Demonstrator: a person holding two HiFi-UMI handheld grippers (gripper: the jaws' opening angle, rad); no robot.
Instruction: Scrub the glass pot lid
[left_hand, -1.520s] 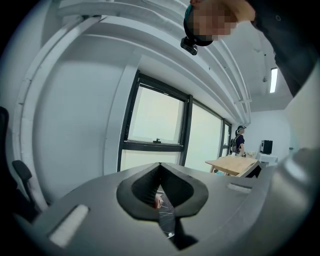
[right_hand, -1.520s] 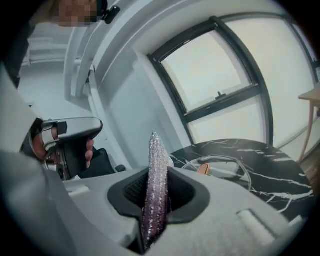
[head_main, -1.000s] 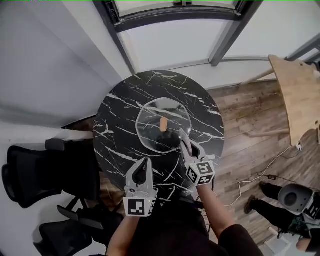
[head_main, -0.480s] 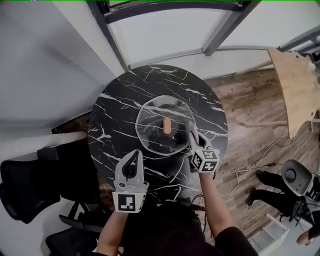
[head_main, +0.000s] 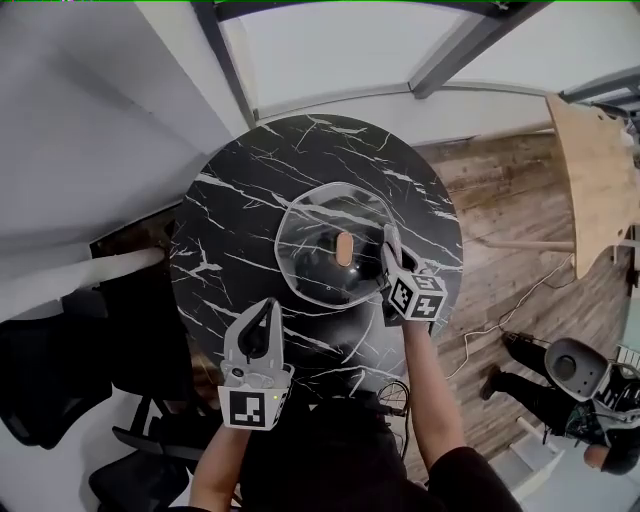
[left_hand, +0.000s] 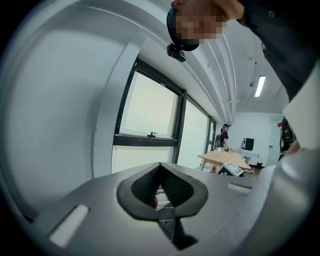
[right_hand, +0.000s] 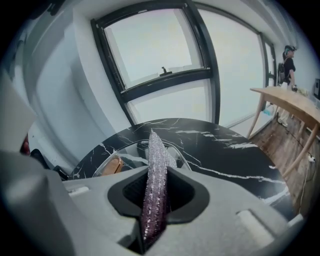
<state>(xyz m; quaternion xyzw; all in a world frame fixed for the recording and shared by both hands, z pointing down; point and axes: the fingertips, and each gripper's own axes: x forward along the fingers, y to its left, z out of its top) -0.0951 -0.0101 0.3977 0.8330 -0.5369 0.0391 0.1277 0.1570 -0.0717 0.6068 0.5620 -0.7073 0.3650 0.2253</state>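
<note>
step in hand: i am judging this as the start of the scrub. i am holding the scrub cloth (right_hand: 154, 190) at the right-hand rim of the glass pot lid (head_main: 318, 262).
right gripper (head_main: 389, 240): my fingers are clamping narrow on the scrub cloth, which is standing on edge between them and sticking out past the tips.
left gripper (head_main: 267, 308): my fingers are meeting at the tips with nothing between them. it is hovering over the near left of the counter (head_main: 225, 200), apart from the lid.
lid position: it is lying flat near the middle of the round black marbled counter, with the dome and the wooden handle (head_main: 345, 248) facing up.
lid axis: the lid is roundish, so it is showing no long axis of its own. the handle's long axis is running from me toward the window wall.
contact: i am unable to tell whether the cloth is touching the glass.
next move: i am expecting to need the cloth pressed down on the glass and rubbed across it. the free gripper is probably needed on the handle, since the lid looks loose.
</note>
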